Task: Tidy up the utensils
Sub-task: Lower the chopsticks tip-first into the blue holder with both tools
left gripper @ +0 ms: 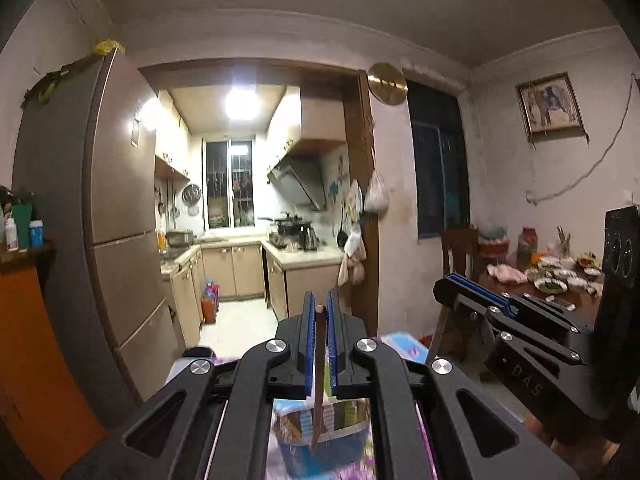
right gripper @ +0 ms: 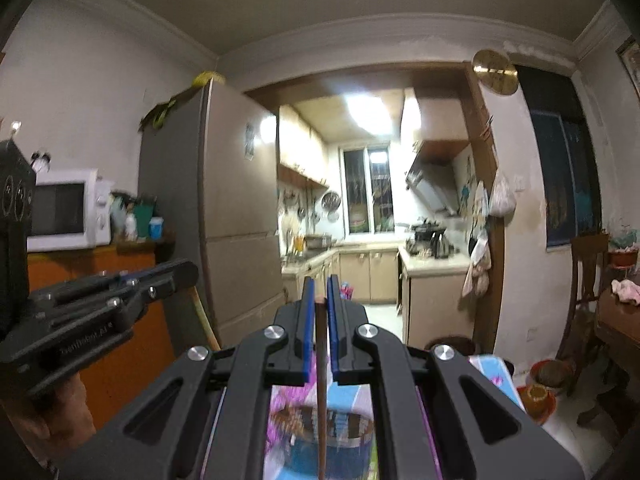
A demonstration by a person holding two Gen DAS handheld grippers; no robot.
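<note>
Two hand-held grippers, each pinching a single brown chopstick, hang level above a blurred blue container in a home dining room that opens onto a kitchen. The left gripper [left gripper: 320, 308] has its blue pads [left gripper: 307, 340] pressed onto the left chopstick [left gripper: 319, 376], whose top pokes up between the jaws while its lower end hangs over the blue container [left gripper: 324, 452]. The right gripper [right gripper: 319, 300] clamps the right chopstick [right gripper: 321, 400] the same way, the stick dropping almost straight down in front of the same blue vessel. Each tool shows in the other's camera, side by side and apart, with a stick angling down beneath it.

Both utensils appear picked up but not yet put away: neither chopstick rests in anything, and the frames do not show a holder or tray clearly enough to name the destination. The container below is too smeared to tell whether more utensils remain inside.

Beyond the tools stand a tall refrigerator [left gripper: 116, 208], a microwave [right gripper: 64, 212] on an orange cabinet, and a wooden table [left gripper: 572, 300] crowded with dishes.
</note>
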